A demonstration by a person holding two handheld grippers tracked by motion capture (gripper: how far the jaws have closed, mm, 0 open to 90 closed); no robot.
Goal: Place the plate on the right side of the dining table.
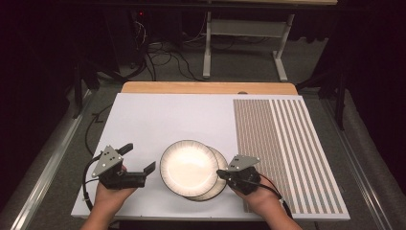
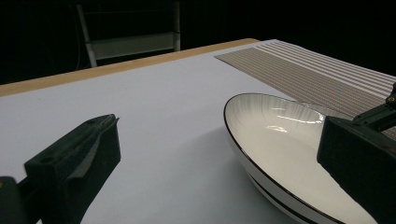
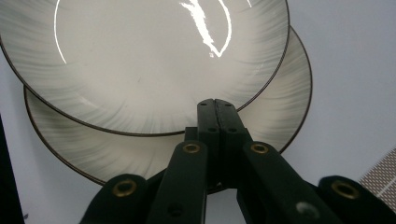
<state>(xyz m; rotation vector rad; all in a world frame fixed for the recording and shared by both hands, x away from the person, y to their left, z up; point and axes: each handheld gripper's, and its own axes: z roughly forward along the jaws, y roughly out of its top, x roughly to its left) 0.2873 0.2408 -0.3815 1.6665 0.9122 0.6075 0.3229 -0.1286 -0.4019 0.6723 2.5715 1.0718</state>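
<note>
- Right gripper [image 3: 215, 105] was closed, jaws together at the upper plate [image 1: 189, 167] rim; a push could slide it off the lower plate [image 1: 219, 184].
- Left gripper [image 1: 139, 160] stood open beside the upper plate; closing early risked tipping it.

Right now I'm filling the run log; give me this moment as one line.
left gripper: open, beside upper plate | right gripper: jaws shut at plates' rim | upper plate overlaps lower plate | striped mat: bare

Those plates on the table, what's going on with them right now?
A person works two hand-held grippers over two stacked plates on a white table. The right gripper, jaws shut, sits at the rim of the top plate, which lies offset on the lower plate. The left gripper is open beside them, holding nothing.
</note>
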